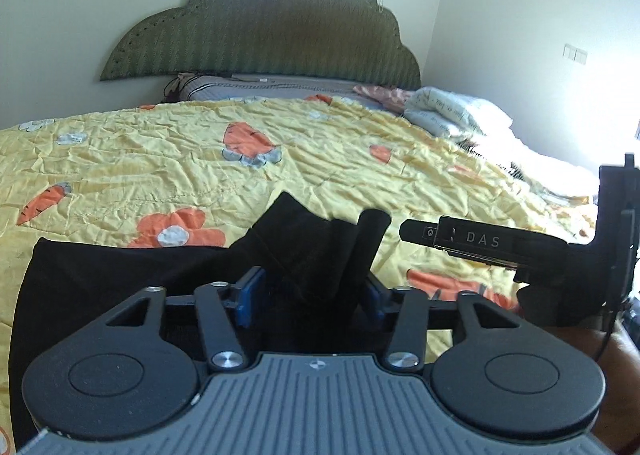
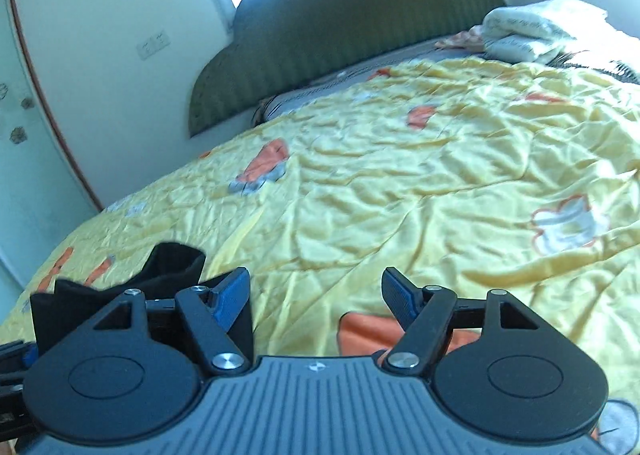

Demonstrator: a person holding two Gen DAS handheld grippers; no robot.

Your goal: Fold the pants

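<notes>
The black pants [image 1: 120, 279] lie along the near edge of the bed, spread flat toward its near-left corner over the yellow quilt [image 1: 160, 159] with its orange carrot and flower print. Toward the middle of that near edge the cloth rises into a bunched peak, and this raised fold sits between the blue pads of the left gripper [image 1: 310, 295]. The jaws stand only partly apart, with dark fabric filling the gap between them; whether the pads are actually pinching the cloth cannot be told. Just to the right of it, over the near edge, the body of the right gripper shows from the side in the left wrist view, with lettering on it.

In the right wrist view the right gripper [image 2: 316, 295] hovers over bare quilt with its jaws wide apart and nothing between them. The bunched end of the pants shows just beside its left finger [image 2: 234, 295], and the two look to be apart.

At the far edge of the bed stands a green scalloped headboard [image 1: 260, 27], with a folded white blanket [image 1: 452, 111] at the far-right corner.
</notes>
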